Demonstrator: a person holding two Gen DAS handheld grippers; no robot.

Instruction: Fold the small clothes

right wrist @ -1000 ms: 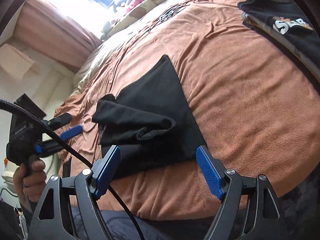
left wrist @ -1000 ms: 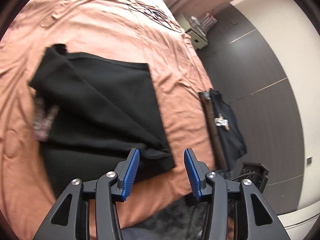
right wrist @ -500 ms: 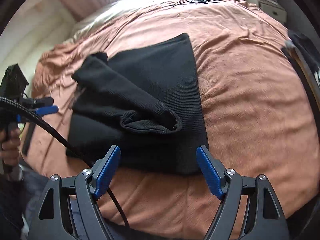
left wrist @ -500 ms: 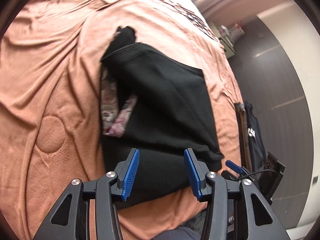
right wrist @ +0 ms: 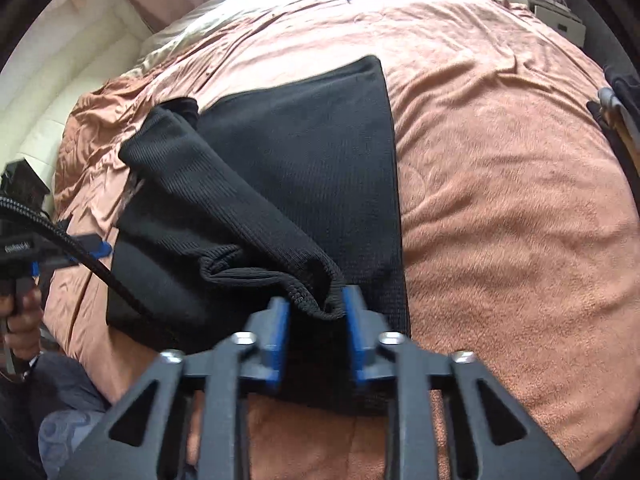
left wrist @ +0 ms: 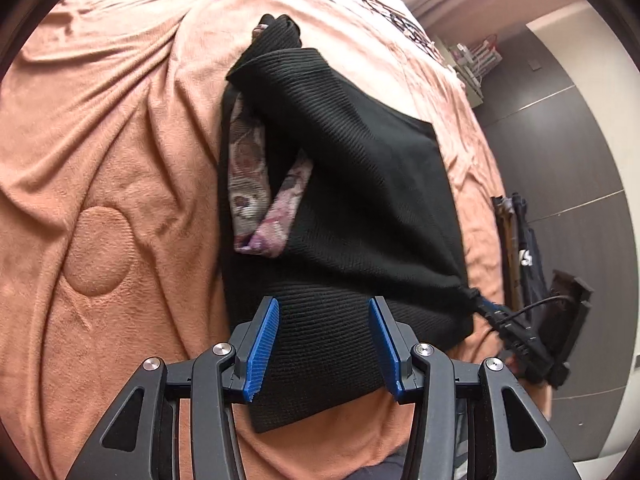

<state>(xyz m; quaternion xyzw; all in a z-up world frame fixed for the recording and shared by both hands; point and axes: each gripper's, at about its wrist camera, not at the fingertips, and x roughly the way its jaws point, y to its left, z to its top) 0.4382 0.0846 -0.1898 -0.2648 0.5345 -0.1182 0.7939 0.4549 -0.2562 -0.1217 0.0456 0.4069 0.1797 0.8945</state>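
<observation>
Garment: a black ribbed knit top [left wrist: 352, 184] lies spread on the bed [left wrist: 112, 168], its flat body running away from both cameras.
Sleeve: one sleeve [right wrist: 224, 208] is folded diagonally across the body, from the far left shoulder down toward the near edge; its cuff [right wrist: 316, 300] is bunched and lifted slightly off the fabric beneath.
Lining: a pink and purple patterned strip [left wrist: 260, 184] shows at the left side of the top, tucked under the folded sleeve.
Right gripper: the right gripper [right wrist: 316, 312] has its blue pads close together with the cuff between them. The frame is a little blurred here, but the pads seem to be pinching the knit. From the left wrist camera the same tool appears at the right edge of the top, with the fabric pulled to a point at its tip.
Left gripper: the left gripper [left wrist: 324, 344] hovers over the near edge of the top, jaws spread apart with nothing between them. In the right wrist view it sits at the left side of the bed, held in the person's hand [right wrist: 20, 316], with a braided cable [right wrist: 80, 256] trailing from it.
Bed: it is covered in a salmon fleece blanket, wrinkled around the top.
Other clothes: a dark printed garment [left wrist: 528, 256] hangs at the right side of the bed, well apart from the top.
</observation>
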